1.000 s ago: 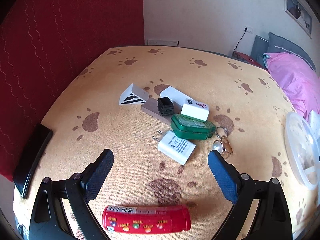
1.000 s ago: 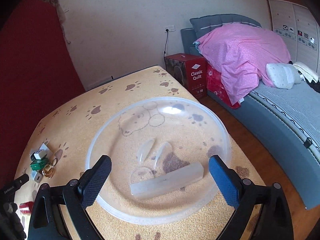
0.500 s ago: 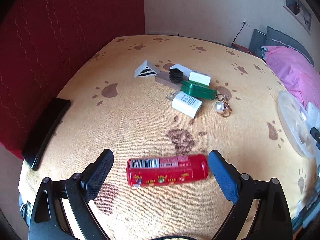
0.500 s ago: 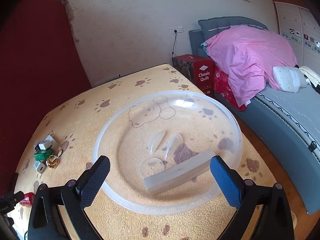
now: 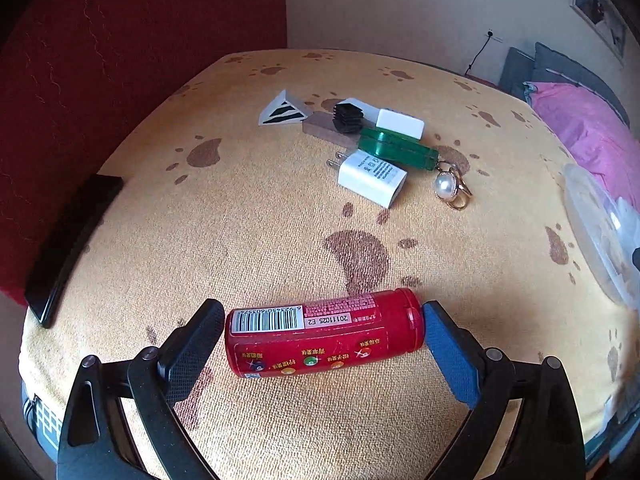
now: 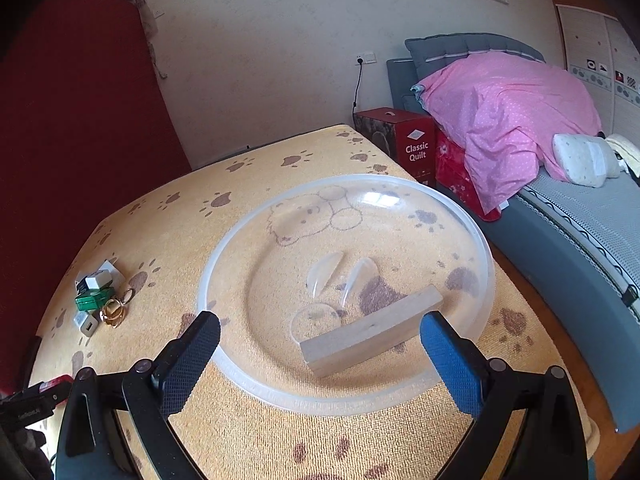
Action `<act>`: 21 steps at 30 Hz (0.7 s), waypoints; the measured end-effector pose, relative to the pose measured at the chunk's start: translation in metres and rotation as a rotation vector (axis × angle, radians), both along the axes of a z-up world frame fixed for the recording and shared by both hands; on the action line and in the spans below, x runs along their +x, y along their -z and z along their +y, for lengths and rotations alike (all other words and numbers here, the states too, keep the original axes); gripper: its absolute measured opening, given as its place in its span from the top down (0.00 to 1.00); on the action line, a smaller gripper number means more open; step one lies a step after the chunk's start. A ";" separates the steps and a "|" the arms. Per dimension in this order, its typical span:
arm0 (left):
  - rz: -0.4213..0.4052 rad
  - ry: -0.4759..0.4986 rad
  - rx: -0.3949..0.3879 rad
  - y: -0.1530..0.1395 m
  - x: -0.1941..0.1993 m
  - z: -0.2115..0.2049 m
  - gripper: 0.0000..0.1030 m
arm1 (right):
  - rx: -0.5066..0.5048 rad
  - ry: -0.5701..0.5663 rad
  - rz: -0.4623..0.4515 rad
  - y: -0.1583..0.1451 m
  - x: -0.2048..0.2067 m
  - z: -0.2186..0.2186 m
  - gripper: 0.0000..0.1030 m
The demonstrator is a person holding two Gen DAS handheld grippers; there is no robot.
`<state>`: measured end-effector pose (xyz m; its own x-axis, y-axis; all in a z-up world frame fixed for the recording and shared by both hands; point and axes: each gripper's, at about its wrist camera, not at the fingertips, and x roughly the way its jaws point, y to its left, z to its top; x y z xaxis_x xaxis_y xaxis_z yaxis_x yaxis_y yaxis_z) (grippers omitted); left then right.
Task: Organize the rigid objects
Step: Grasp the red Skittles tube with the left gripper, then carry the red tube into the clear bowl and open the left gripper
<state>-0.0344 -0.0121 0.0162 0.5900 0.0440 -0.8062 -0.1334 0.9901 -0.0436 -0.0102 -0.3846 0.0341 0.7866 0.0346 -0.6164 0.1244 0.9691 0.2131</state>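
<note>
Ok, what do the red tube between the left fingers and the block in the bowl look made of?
Red tube: probably plastic, glossy printed wrap, moulded cap.
Block: looks like unfinished wood, pale, matte, faint grain.
Bowl: clear plastic by its look; carpet print shows through.

Tube (image 5: pixel 323 331) lying crosswise between left fingers (image 5: pixel 448 354), charger (image 5: pixel 371 177) beyond, block (image 6: pixel 372 330) in bowl (image 6: pixel 256 388)

Left wrist view looks down close over the paw-print tablecloth (image 5: pixel 248 216) toward the wall, right wrist view faces the bed (image 6: pixel 568 208); both share the green case (image 5: pixel 396 148)
</note>
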 end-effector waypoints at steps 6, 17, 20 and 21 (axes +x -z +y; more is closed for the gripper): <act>0.029 -0.019 -0.012 0.010 0.005 0.003 0.05 | 0.003 0.000 0.002 0.000 0.000 0.000 0.01; -0.028 0.062 0.003 -0.011 0.015 -0.026 0.08 | 0.006 0.048 -0.020 -0.005 -0.004 -0.013 0.01; -0.063 0.125 0.003 -0.024 0.021 -0.048 0.08 | 0.005 0.080 -0.030 -0.008 -0.005 -0.020 0.01; -0.075 0.150 0.003 -0.028 0.023 -0.056 0.08 | 0.003 0.090 -0.034 -0.008 -0.006 -0.022 0.01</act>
